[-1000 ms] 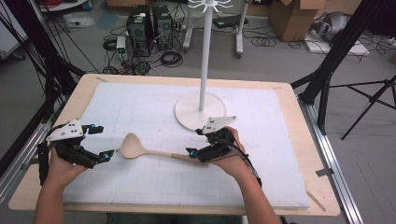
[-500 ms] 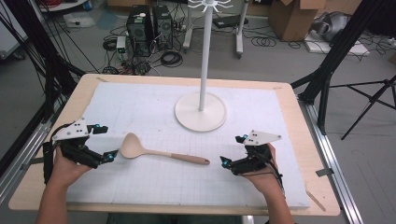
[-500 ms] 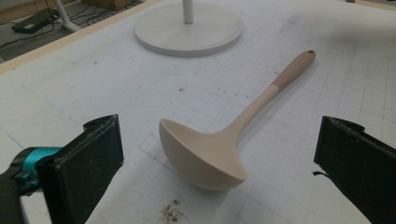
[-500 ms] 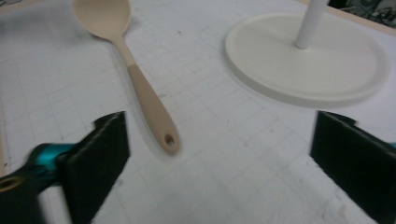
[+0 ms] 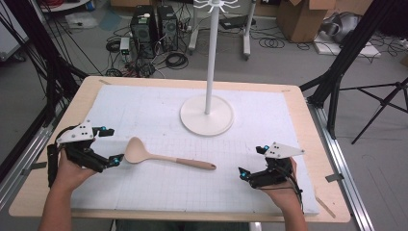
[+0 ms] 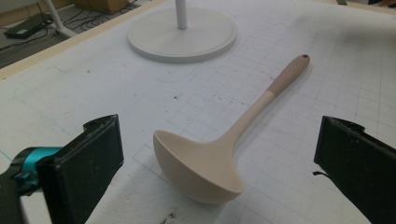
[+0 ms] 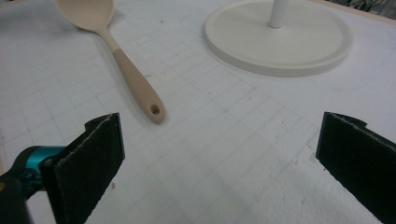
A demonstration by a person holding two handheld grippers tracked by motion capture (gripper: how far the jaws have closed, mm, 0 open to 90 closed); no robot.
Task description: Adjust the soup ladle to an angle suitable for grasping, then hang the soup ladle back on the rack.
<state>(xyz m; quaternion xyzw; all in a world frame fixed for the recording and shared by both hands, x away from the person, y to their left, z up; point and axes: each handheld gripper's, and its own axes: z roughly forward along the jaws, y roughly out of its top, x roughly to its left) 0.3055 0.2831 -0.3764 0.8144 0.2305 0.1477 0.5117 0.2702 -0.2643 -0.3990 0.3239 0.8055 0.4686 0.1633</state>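
Two grippers rest low over the white mat on the bench, one at each side, with a ladle lying between them. It lies flat on the mat, its bowl towards the left gripper and its handle running out towards the right gripper. The bowl sits just beside the left gripper's fingers, which stand wide apart with nothing pressed between them; in the left gripper view the bowl lies on the mat in the gap ahead of them, opening upward, untouched. The handle's far end, with its small hole, lies near the right gripper but apart from it. The right gripper's fingers have just been opening and now stand wide, with only bare mat between them. A white stand rises from its round base on the mat beyond the ladle, well apart from both grippers; its pole goes up to a ring of hooks. A hand holds the left gripper, and another hand holds the right one, both coming in from the near edge of the bench.
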